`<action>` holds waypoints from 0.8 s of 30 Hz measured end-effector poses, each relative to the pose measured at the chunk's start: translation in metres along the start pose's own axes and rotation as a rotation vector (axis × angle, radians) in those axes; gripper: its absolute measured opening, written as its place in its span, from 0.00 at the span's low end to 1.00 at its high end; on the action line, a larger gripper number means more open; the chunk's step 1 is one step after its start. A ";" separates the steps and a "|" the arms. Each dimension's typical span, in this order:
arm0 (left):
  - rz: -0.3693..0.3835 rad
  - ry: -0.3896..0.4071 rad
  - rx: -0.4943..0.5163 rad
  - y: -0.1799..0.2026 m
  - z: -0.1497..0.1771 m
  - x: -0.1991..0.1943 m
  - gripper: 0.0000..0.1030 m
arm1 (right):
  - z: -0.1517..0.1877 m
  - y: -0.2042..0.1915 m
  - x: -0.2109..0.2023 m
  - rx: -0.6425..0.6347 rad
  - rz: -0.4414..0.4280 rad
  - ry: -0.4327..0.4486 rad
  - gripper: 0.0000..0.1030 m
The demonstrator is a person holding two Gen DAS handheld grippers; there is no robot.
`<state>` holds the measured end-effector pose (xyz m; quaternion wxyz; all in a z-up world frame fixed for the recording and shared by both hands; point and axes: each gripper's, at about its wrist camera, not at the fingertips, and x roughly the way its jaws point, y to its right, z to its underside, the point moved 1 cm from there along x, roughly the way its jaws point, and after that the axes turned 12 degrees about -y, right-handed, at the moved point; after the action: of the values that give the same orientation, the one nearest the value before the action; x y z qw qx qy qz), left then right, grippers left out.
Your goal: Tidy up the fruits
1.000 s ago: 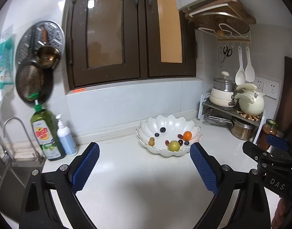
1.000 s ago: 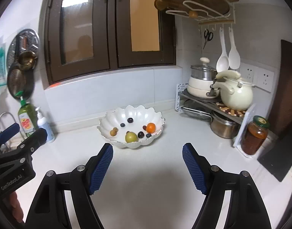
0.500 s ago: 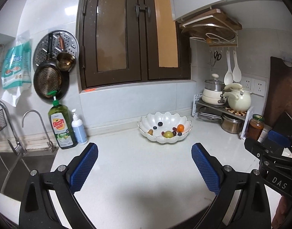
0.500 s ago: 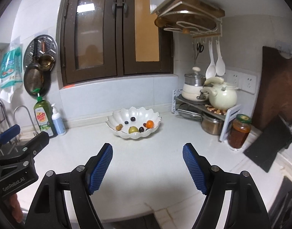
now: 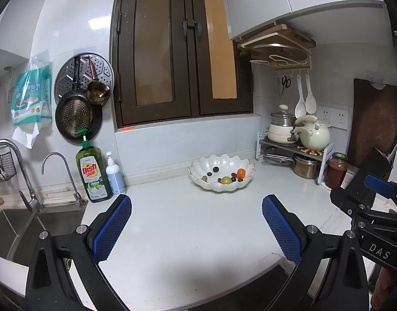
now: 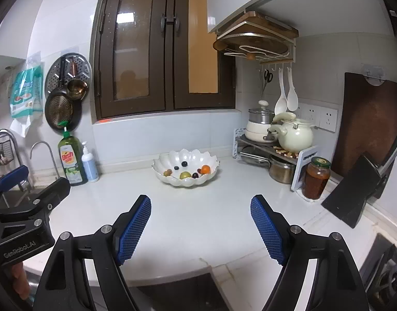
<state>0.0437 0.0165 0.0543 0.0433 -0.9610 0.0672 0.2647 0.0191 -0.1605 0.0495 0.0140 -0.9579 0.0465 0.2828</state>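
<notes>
A white scalloped bowl point(image 5: 219, 186) point(image 6: 185, 182) stands far back on the white counter, near the wall under the window. Inside it lie a small orange fruit point(image 5: 241, 172) point(image 6: 205, 169), a green fruit point(image 5: 226, 180) point(image 6: 185, 175) and several dark berries point(image 5: 215, 169) point(image 6: 184, 164). My left gripper point(image 5: 196, 203) is open wide over the counter's front part, well short of the bowl, nothing between its blue pads. My right gripper point(image 6: 199, 200) is likewise open and empty, equally far from the bowl.
A green dish soap bottle point(image 5: 93, 173) and a white pump bottle point(image 5: 115, 176) stand left of the bowl, by the sink point(image 5: 17, 223). At the right are a pot rack with a kettle point(image 6: 295, 134), a jar point(image 6: 316, 178) and a dark cutting board point(image 6: 367, 124).
Both grippers have drawn back from the bowl, which now looks smaller and farther. The counter's front edge and the sink have come into view. The left jaws stand slightly wider.
</notes>
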 end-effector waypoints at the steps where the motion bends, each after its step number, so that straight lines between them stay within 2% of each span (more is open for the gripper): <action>1: 0.003 0.000 0.002 0.000 0.001 -0.003 1.00 | 0.001 0.000 -0.001 0.000 -0.003 0.000 0.78; 24: -0.010 0.005 -0.003 -0.006 0.022 -0.028 1.00 | 0.022 -0.004 -0.021 0.006 -0.017 -0.012 0.78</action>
<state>0.0094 0.0279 0.0501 0.0431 -0.9620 0.0622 0.2623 -0.0100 -0.1541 0.0423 0.0194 -0.9565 0.0389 0.2885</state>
